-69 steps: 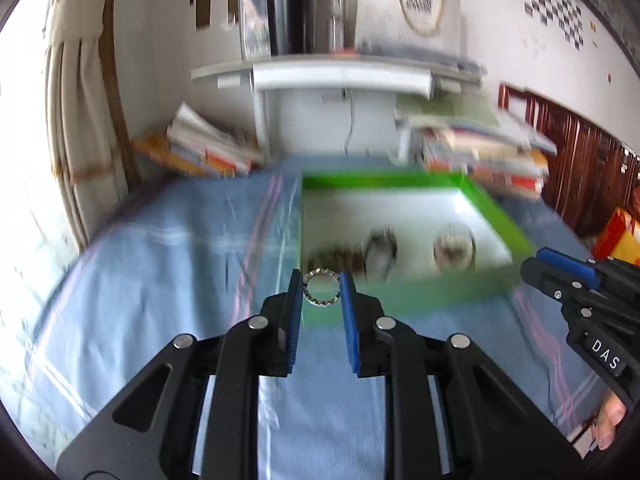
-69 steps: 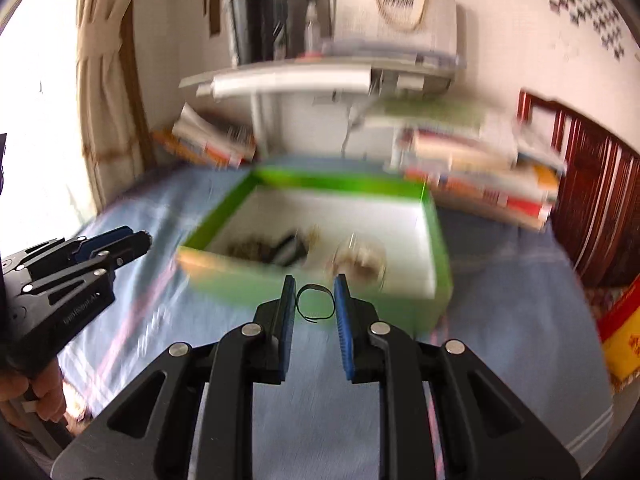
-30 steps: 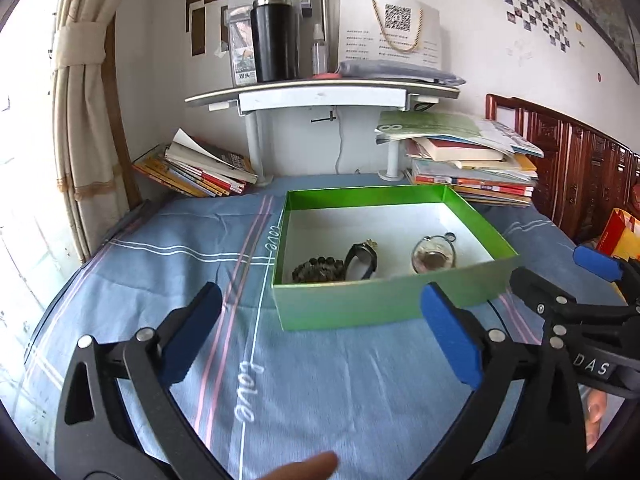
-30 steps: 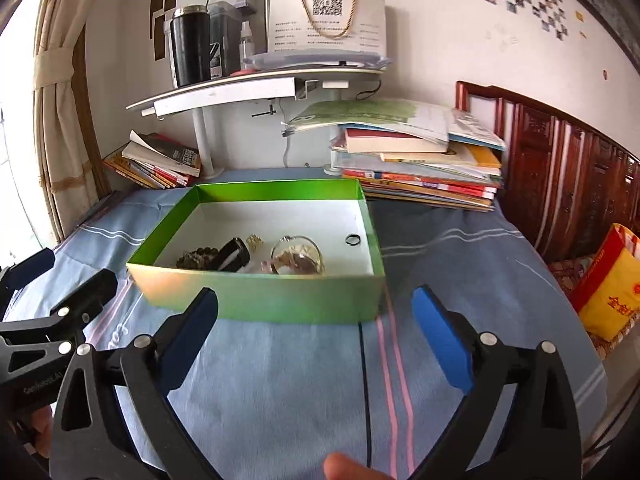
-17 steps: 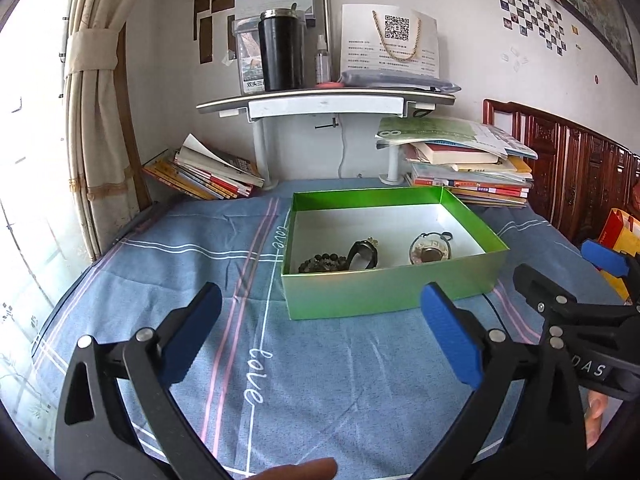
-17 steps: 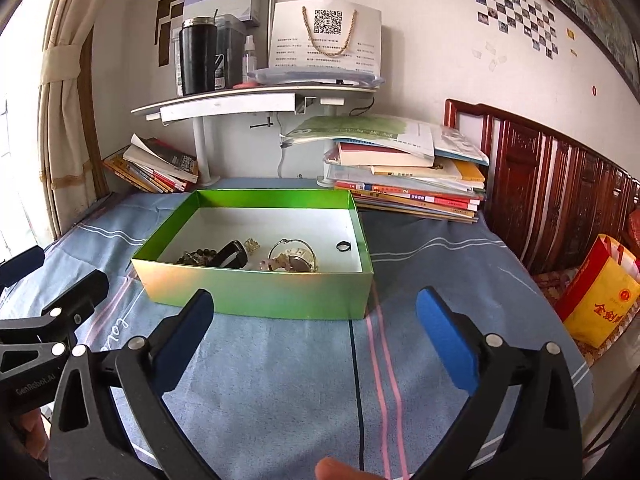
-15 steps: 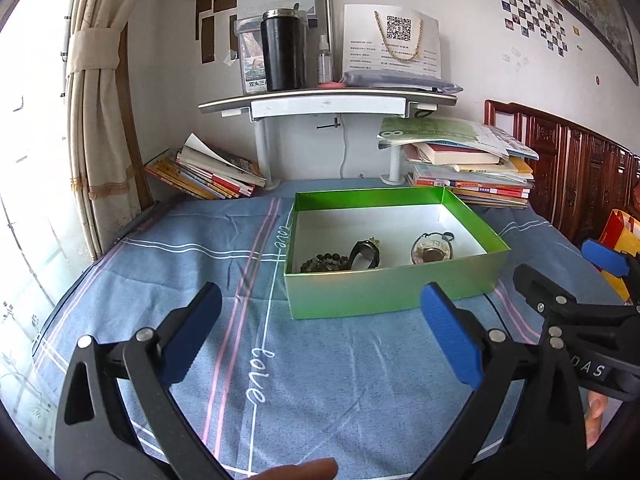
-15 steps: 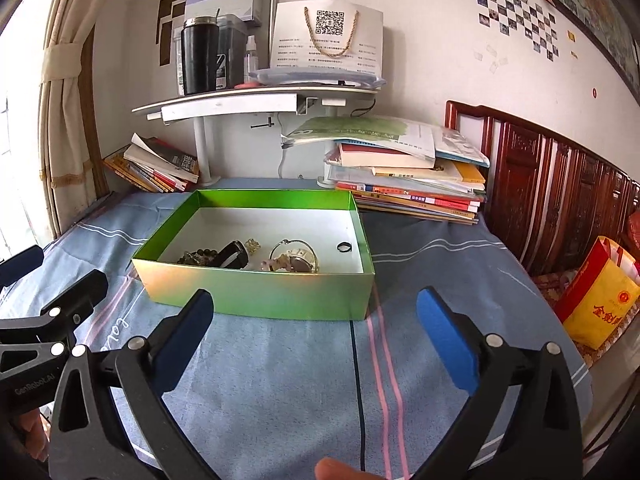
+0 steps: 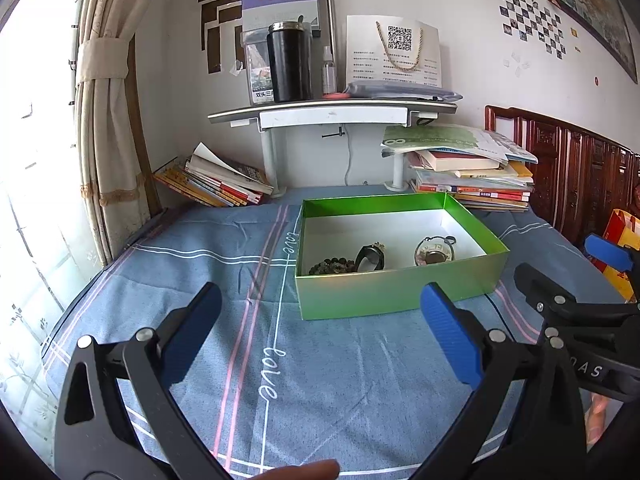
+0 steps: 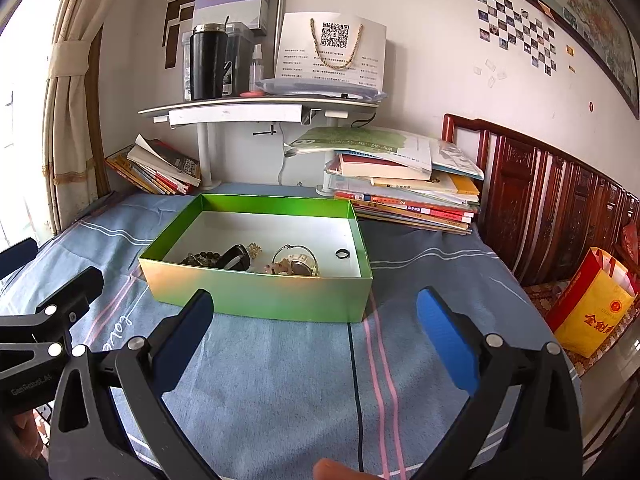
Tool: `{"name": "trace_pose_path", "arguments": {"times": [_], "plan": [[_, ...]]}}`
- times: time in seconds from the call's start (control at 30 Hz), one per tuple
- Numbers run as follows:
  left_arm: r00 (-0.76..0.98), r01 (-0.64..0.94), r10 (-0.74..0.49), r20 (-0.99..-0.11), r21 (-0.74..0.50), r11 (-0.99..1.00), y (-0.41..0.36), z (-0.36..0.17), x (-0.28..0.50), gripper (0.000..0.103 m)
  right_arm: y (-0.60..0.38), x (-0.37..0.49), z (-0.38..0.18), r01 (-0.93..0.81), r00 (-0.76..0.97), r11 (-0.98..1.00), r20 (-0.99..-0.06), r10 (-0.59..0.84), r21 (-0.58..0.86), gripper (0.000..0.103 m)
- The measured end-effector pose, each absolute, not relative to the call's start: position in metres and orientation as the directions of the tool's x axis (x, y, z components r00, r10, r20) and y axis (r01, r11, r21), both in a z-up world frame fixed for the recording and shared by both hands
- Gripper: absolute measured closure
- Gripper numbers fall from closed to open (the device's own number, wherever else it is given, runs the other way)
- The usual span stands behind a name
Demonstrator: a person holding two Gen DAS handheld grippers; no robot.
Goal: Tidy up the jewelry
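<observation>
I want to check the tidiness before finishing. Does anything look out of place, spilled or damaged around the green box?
Nothing stands out. The green box sits flat on the blue cloth, and the bead bracelet, black watch and small black ring all lie inside it. No jewelry shows on the cloth.

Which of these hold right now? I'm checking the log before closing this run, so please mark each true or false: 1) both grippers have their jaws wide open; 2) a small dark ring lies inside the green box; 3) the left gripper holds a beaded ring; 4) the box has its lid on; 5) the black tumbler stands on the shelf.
1) True: the left gripper and the right gripper both stand with jaws spread wide and empty.
2) True: the small dark ring lies on the white floor of the green box.
3) False: it holds nothing.
4) False: the box is open on top, jewelry showing inside.
5) True: the black tumbler stands on the shelf.
</observation>
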State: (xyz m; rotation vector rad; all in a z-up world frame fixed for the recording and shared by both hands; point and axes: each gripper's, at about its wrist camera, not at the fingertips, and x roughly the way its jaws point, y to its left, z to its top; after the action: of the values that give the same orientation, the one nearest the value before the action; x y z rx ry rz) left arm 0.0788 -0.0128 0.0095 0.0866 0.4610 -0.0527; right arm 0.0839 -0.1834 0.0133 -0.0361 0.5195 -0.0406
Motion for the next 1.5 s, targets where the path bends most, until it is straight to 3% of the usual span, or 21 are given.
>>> {"name": "trace_pose_path", "arguments": {"times": [1.5], "plan": [[0.885,0.078,-0.036,-0.464,0.072,0.994,-0.0129,0.0004,0.0749,0.004,-0.1824,0.0812,0.0062,0.041,0.860,0.998,-0.507,-0.057,-0.044,0.003]]}}
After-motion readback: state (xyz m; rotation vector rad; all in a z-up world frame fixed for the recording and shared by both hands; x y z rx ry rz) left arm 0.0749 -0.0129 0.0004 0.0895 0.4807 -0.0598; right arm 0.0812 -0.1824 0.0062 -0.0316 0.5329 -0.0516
